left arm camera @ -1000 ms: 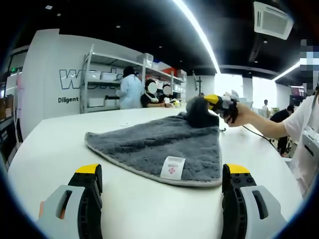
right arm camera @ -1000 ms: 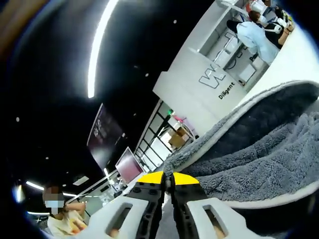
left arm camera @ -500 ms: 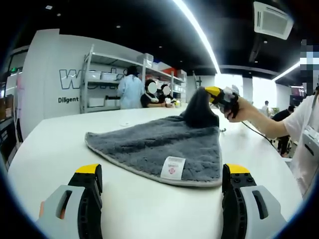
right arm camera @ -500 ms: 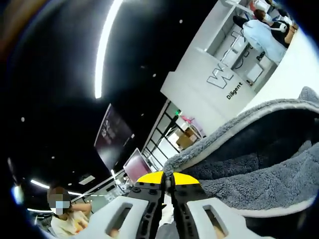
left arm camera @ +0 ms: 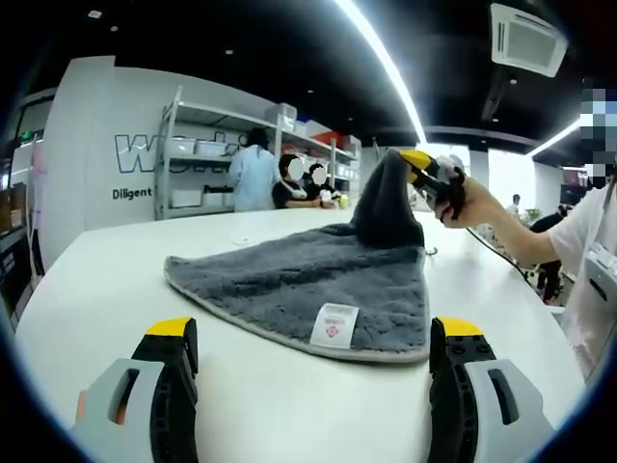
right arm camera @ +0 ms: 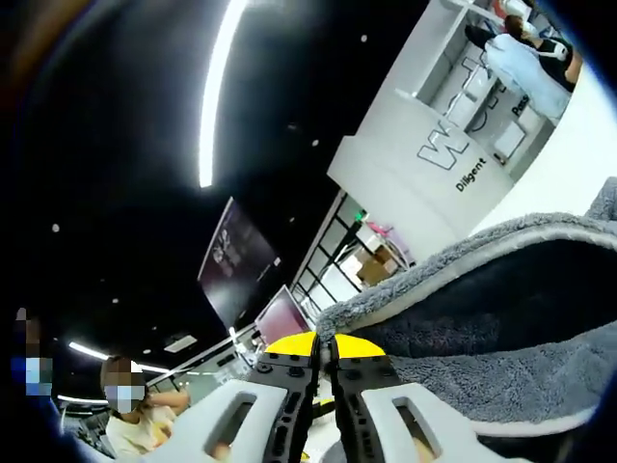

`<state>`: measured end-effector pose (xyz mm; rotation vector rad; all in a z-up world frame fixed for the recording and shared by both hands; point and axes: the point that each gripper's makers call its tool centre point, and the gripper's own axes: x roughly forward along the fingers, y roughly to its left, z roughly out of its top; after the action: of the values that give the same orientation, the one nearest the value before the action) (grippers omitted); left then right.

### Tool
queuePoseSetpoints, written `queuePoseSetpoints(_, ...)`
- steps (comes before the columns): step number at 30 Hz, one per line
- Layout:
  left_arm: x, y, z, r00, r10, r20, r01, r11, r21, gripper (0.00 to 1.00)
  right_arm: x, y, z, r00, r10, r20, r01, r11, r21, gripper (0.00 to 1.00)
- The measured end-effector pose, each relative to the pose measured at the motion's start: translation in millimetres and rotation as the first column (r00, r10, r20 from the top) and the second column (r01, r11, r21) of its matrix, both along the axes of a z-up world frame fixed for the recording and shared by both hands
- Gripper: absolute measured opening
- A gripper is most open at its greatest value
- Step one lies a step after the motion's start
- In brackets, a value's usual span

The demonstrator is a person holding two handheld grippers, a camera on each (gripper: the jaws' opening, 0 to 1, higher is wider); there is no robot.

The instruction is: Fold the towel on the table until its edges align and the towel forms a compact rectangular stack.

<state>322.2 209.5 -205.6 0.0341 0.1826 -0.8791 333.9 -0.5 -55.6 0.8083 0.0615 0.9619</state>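
Note:
A grey towel (left arm camera: 308, 280) with a white label lies spread on the white table (left arm camera: 106, 289) in the left gripper view. Its far corner is lifted into a peak, pinched by my right gripper (left arm camera: 413, 162), which a hand holds above the table's far side. My left gripper (left arm camera: 313, 333) stands open near the table's front edge, short of the towel, with nothing between its fingers. In the right gripper view my right gripper (right arm camera: 325, 341) is shut on a fold of the towel (right arm camera: 501, 318), which hangs to the right of its jaws.
Shelving (left arm camera: 207, 154) with bins stands behind the table, with several people near it. A person in white (left arm camera: 593, 270) stands at the right edge. A wall with lettering (right arm camera: 463, 145) and a ceiling light strip (right arm camera: 220, 87) lie beyond the right gripper.
My right gripper has lifted the towel's far corner higher off the table, making a taller peak. The left gripper has not moved.

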Motion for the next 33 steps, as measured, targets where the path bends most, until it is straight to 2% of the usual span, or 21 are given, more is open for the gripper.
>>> queuePoseSetpoints(14, 1.9, 0.3, 0.8, 1.000, 0.000, -0.002, 0.000, 1.000, 0.001, 0.99, -7.6, 28.8, 12.0, 0.998, 0.056, 0.023, -0.056, 0.998, -0.008, 0.01)
queuePoseSetpoints(26, 1.9, -0.7, 1.2, 1.000, 0.000, -0.001, 0.000, 1.000, 0.000, 0.99, -11.9, 55.8, 13.2, 0.995, 0.096, 0.033, -0.096, 0.995, -0.027, 0.01)
queuePoseSetpoints(33, 0.7, -1.5, 1.3, 1.000, -0.001, -0.001, 0.001, 1.000, -0.001, 0.99, -14.9, 72.6, 5.4, 0.993, 0.111, 0.040, -0.108, 0.991, -0.073, 0.01)
